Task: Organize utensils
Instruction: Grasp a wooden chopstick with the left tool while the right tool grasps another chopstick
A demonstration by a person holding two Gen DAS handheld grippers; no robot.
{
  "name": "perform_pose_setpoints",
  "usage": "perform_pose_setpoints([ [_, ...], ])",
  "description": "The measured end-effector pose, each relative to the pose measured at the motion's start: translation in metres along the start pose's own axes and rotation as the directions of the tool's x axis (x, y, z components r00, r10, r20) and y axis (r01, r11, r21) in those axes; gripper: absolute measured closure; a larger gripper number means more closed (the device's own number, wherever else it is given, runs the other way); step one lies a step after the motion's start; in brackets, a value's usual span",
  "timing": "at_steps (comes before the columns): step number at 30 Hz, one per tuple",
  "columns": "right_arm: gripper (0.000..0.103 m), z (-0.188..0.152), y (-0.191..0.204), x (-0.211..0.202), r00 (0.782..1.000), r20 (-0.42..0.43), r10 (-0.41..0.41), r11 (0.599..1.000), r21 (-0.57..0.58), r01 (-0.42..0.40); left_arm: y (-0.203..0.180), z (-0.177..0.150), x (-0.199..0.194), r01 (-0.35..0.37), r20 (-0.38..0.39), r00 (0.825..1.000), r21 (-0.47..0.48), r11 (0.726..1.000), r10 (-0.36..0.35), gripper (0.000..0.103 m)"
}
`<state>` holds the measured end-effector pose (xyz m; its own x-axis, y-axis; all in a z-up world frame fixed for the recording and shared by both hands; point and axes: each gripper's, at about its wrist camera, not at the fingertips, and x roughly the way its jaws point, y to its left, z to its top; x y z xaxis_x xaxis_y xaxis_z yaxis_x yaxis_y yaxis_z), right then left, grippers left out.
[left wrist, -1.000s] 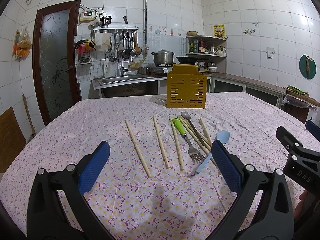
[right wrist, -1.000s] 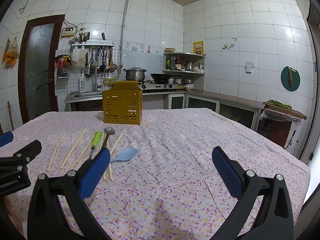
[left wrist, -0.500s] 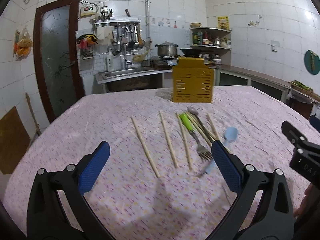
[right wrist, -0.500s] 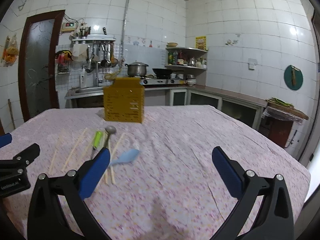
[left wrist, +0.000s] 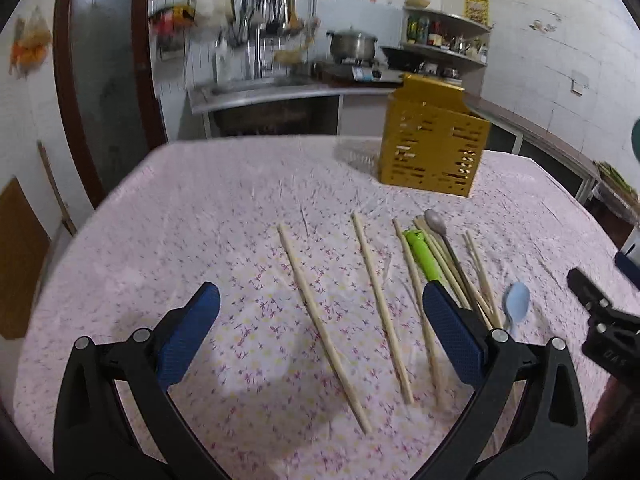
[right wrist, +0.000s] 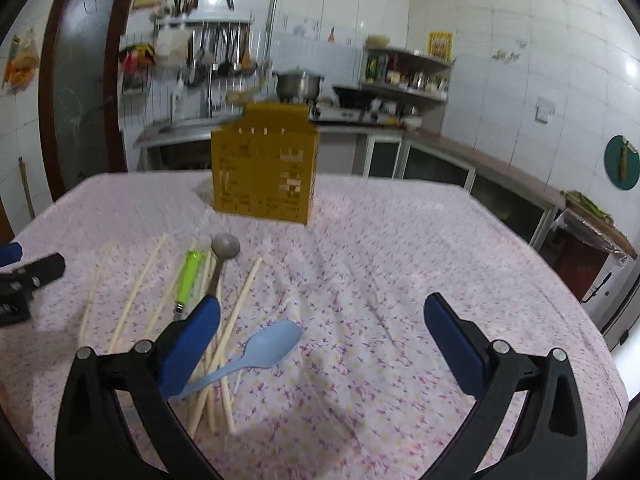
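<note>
Left gripper [left wrist: 320, 332] jaws wide open, empty, ribbed blue pads [left wrist: 188, 334], black frame. Right gripper [right wrist: 320, 340] also spread wide, holding nothing. Both have come lower and closer to the table [left wrist: 200, 216] than a second ago. Pale wooden chopsticks [left wrist: 324, 332] lie mid-table on the pink floral cloth, thin and straight. Beside them a green-handled fork [left wrist: 422, 256], a grey metal spoon [right wrist: 225, 249], and a smooth light-blue plastic spoon [right wrist: 256, 354]. Yellow slotted plastic holder [right wrist: 264, 168] stands upright toward the far edge.
</note>
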<state>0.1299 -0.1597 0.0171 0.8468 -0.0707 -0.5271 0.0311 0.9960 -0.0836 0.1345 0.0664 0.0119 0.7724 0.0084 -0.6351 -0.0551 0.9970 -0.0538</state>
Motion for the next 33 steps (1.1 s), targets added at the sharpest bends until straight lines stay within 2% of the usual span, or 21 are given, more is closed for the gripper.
perform_pose_setpoints([
  [4, 0.004, 0.005, 0.006, 0.042, 0.993, -0.113, 0.024, 0.999, 0.026, -0.021, 0.007, 0.012, 0.027, -0.006, -0.041, 0.999, -0.014, 1.000, 0.006, 0.005],
  [7, 0.004, 0.009, 0.009, 0.065, 0.988, -0.152, 0.041, 0.998, 0.051, -0.034, 0.009, 0.020, 0.045, -0.020, -0.073, 0.997, -0.016, 1.000, 0.019, 0.005],
  [12, 0.005, 0.017, 0.020, 0.101, 0.971, -0.230, 0.065, 0.997, 0.054, -0.054, 0.012, 0.023, 0.085, -0.073, -0.180, 0.981, -0.011, 0.997, 0.070, 0.007],
  [15, 0.013, 0.021, 0.026, 0.110, 0.963, -0.257, 0.083, 0.996, 0.045, -0.074, 0.019, 0.022, 0.099, -0.051, -0.239, 0.970, -0.056, 0.997, 0.036, 0.018],
  [16, 0.014, 0.022, 0.029, 0.112, 0.960, -0.265, 0.084, 0.996, 0.040, -0.076, 0.021, 0.022, 0.103, -0.050, -0.254, 0.967, -0.065, 0.997, 0.032, 0.019],
  [18, 0.020, 0.023, 0.032, 0.119, 0.956, -0.280, 0.086, 0.996, 0.037, -0.079, 0.021, 0.023, 0.108, -0.060, -0.264, 0.964, -0.062, 0.996, 0.041, 0.026],
  [20, 0.033, 0.023, 0.034, 0.127, 0.946, -0.308, 0.099, 0.995, 0.043, -0.090, 0.020, 0.024, 0.113, -0.074, -0.272, 0.961, -0.052, 0.996, 0.057, 0.035],
  [24, 0.045, 0.020, 0.036, 0.141, 0.922, -0.362, 0.139, 0.990, 0.075, -0.120, 0.023, 0.028, 0.127, -0.062, -0.325, 0.945, -0.076, 0.995, 0.034, 0.052],
  [26, 0.049, 0.020, 0.037, 0.143, 0.921, -0.363, 0.139, 0.990, 0.071, -0.122, 0.022, 0.028, 0.131, -0.070, -0.339, 0.940, -0.071, 0.995, 0.042, 0.059],
  [29, 0.059, 0.021, 0.039, 0.145, 0.921, -0.365, 0.136, 0.991, 0.062, -0.121, 0.018, 0.025, 0.133, -0.087, -0.339, 0.938, -0.038, 0.996, 0.069, 0.061],
  [33, 0.060, 0.022, 0.044, 0.148, 0.919, -0.376, 0.115, 0.993, 0.033, -0.110, 0.014, 0.028, 0.139, -0.091, -0.345, 0.935, -0.021, 0.996, 0.078, 0.063],
])
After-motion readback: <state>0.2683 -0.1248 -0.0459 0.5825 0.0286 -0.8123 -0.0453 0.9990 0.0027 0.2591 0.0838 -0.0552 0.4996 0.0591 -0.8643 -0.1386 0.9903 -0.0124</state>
